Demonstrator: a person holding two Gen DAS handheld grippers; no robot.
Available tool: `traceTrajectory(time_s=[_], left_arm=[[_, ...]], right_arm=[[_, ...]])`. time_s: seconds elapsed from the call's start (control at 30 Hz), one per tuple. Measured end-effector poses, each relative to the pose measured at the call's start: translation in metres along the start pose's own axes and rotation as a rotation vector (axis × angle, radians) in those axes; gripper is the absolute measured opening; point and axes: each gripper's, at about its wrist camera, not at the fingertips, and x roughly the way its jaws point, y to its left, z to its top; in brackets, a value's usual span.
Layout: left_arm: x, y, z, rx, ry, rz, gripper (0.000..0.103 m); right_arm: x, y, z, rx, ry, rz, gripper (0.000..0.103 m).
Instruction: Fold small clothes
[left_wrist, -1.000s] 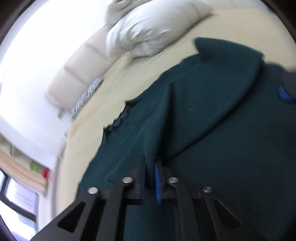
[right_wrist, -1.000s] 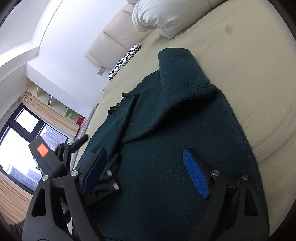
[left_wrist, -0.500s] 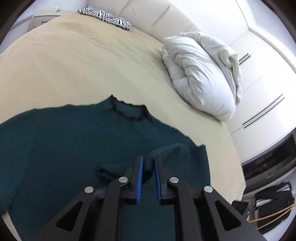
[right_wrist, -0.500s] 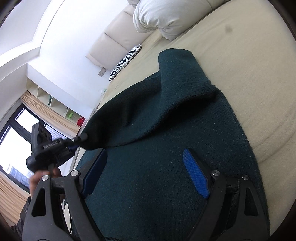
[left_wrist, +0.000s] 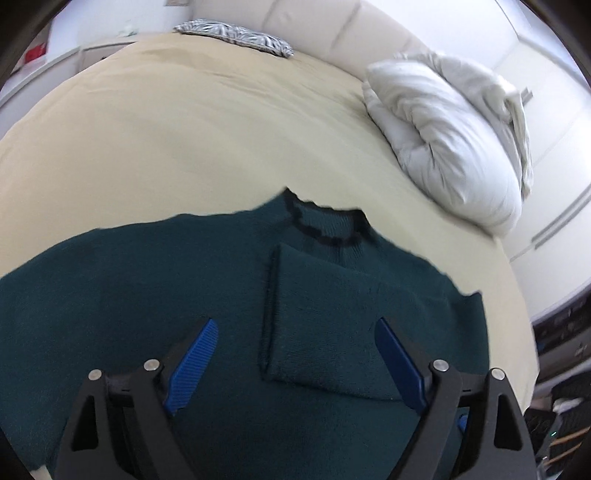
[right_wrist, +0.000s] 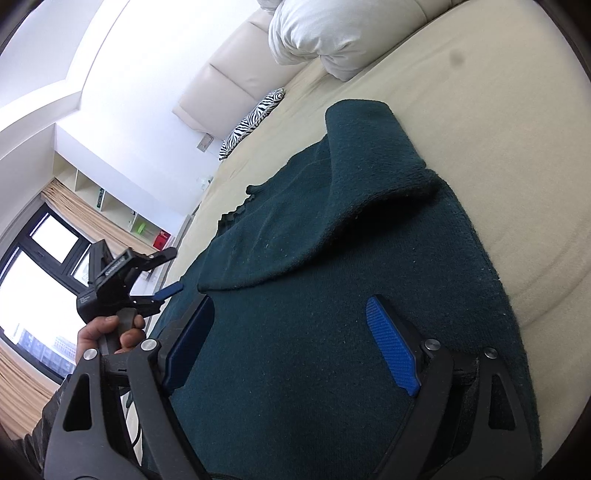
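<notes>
Lying flat on bed (left_wrist: 184, 147), dark green sweater (left_wrist: 129, 295), sleeve (left_wrist: 332, 332) folded over

White lettering is seen on the black camera body (right_wrist: 110, 271) mounted on the left gripper (right_wrist: 168, 273), but it is too small and tilted to be read. No other text is found.

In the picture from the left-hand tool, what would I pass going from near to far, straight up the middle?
Left gripper, jaws just opened wide with nothing between them → folded sleeve lying on the green sweater → sweater collar → beige bed cover → zebra pillow.
</notes>
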Motion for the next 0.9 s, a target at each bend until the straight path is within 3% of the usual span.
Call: traceTrajectory(time_s=[0.03,0.1,0.13,0.2,0.3,0.5,0.7,0.9], left_arm=[[0.006,-0.005,-0.001,0.028,0.021,0.011,0.074],[0.024,-0.016,-0.003,0.084,0.087,0.052,0.050],[0.029,-0.022,-0.005,0.116,0.094,0.099,0.047],[0.031,-0.026,-0.006,0.134,0.091,0.128,0.020],[0.014,-0.026,-0.008,0.082,0.064,0.079,0.015],[-0.035,-0.023,-0.034,-0.005,-0.032,-0.020,0.015],[-0.020,0.015,-0.054,-0.102,-0.009,-0.034,0.015],[-0.020,0.019,-0.062,-0.104,-0.029,-0.066,0.015]], right_arm=[[0.000,0.000,0.000,0.000,-0.001,0.001,0.085],[0.001,0.000,0.001,-0.001,-0.001,0.001,0.085],[0.001,0.000,0.001,-0.003,-0.001,0.000,0.085],[0.002,0.000,0.001,-0.004,-0.001,0.000,0.085],[0.002,-0.001,0.002,0.000,-0.003,0.005,0.085],[-0.003,-0.007,0.005,0.048,-0.025,0.037,0.084],[-0.011,-0.012,0.014,0.105,-0.065,0.107,0.085],[-0.003,-0.026,0.043,0.266,-0.033,-0.004,0.084]])
